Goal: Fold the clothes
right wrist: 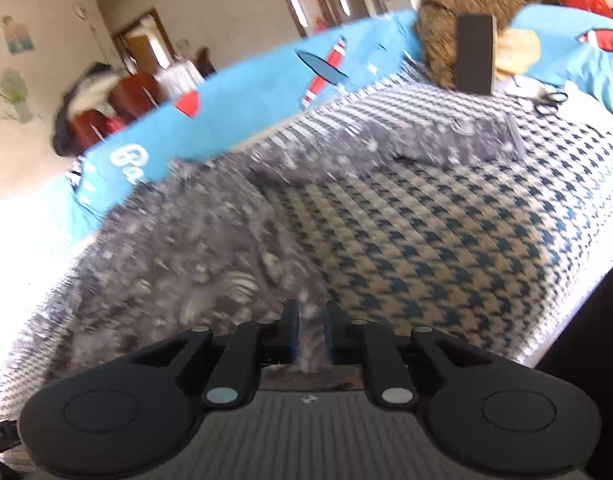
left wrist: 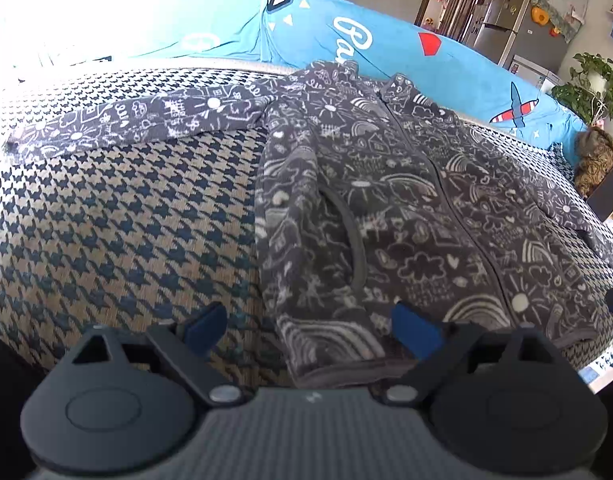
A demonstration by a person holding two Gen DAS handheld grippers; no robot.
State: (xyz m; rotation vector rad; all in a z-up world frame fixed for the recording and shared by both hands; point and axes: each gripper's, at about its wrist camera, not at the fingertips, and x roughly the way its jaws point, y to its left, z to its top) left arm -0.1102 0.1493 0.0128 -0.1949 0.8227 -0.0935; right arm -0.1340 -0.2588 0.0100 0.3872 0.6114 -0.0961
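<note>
Grip comes first: the right gripper [right wrist: 309,334] has its jaws pinching the near hem of the jacket [left wrist: 386,208], so any lift should go slowly, fabric kept taut, not tugged free. Left gripper [left wrist: 306,328] hangs with jaws spread over the hem's other corner, nothing between them; it probably needs its own pinch before the fold. Farther back, the grey fleece, scribbled with white doodles, lies front up and zipped on the houndstooth sofa cover [left wrist: 106,216], sleeves spread along the cover's far edge, against the blue throw [left wrist: 226,28].
</note>
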